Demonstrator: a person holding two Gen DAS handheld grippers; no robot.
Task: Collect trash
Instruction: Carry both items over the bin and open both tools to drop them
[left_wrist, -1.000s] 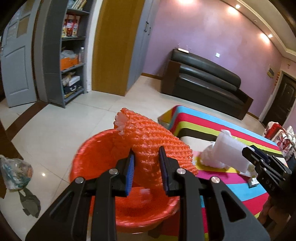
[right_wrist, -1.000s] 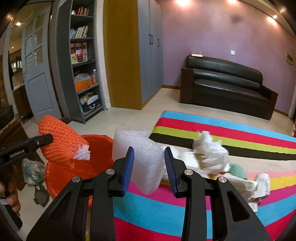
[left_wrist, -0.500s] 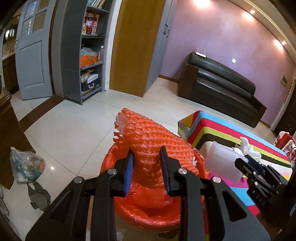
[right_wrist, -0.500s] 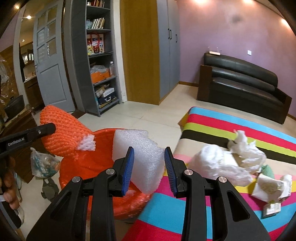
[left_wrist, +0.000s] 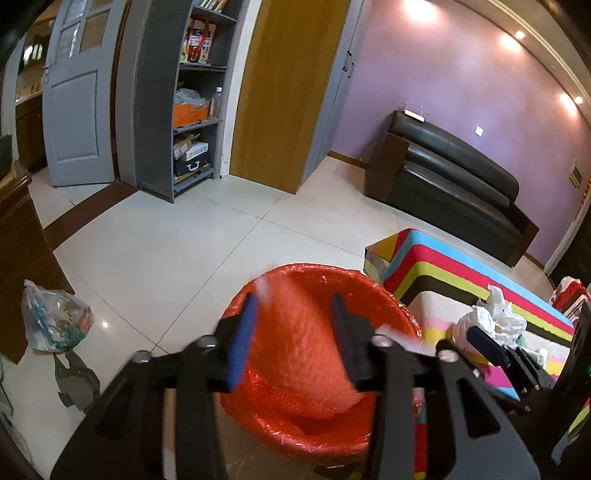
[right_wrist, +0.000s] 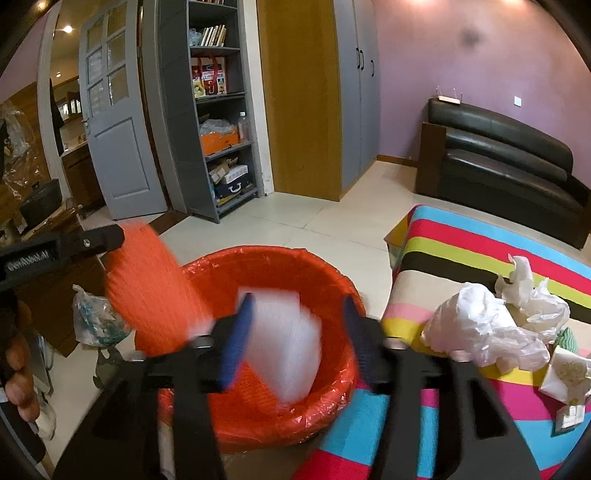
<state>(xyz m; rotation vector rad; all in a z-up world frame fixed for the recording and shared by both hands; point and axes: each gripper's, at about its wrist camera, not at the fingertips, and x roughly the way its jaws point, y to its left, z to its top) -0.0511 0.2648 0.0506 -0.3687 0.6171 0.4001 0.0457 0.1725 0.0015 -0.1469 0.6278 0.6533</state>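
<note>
- The left gripper (left_wrist: 291, 339) hung directly over the orange bin (left_wrist: 317, 439), which stood on the tiled floor (left_wrist: 184, 251) against the near corner of the striped table (left_wrist: 461, 266); that spot let trash drop straight in without being carried far.
- Its jaws had just been opening and stood apart, the pads no longer pressing the orange foam net (left_wrist: 303, 350). The net, motion-blurred, was between them and falling toward the bin's mouth, so it looked released rather than held.
- The right gripper (right_wrist: 299, 339) was poised above the same bin from the table side. Its jaws had likewise just been opening, with clear gaps on both sides of the white foam block (right_wrist: 284, 347), which was dropping into the bin.
- Both pieces were let go together, probably because the bin's mouth was wide enough to take both.
- An orange liner bag (right_wrist: 258, 258) was folded over the bin's rim, apparently to keep the trash bagged.
- Crumpled white plastic and paper (right_wrist: 487, 332) lay on the table near its bin-side edge, not yet collected; what lay beneath the pile was hard to make out.
- A knotted bag of rubbish (left_wrist: 51, 321) sat on the floor, well apart from the bin.
</note>
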